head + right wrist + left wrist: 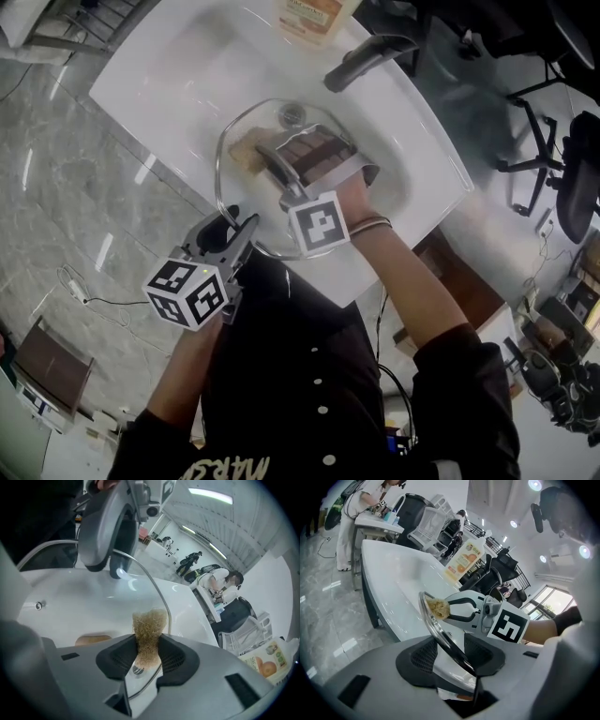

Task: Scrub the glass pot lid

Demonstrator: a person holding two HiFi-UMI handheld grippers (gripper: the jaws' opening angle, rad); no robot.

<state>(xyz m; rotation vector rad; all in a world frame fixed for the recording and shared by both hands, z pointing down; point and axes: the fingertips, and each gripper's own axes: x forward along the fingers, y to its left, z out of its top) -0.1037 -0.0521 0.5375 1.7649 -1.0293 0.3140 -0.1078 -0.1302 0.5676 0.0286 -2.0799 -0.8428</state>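
The glass pot lid (251,124) with its metal rim stands tilted on edge over the white sink (178,84). My left gripper (234,218) is shut on the lid's near rim; in the left gripper view the rim (440,637) runs between the dark pads of that gripper (452,660). My right gripper (147,656) is shut on a tan fibrous scrub pad (149,629), which presses against the glass near the rim (157,590). From the left gripper view the pad (438,607) sits on the lid's far edge, in the white right gripper (449,609).
A grey faucet (370,56) reaches over the basin, with the drain (292,114) below the lid. A soap bottle with an orange label (314,17) stands at the sink's back edge. A brown object (93,640) lies in the basin. Marble floor is to the left.
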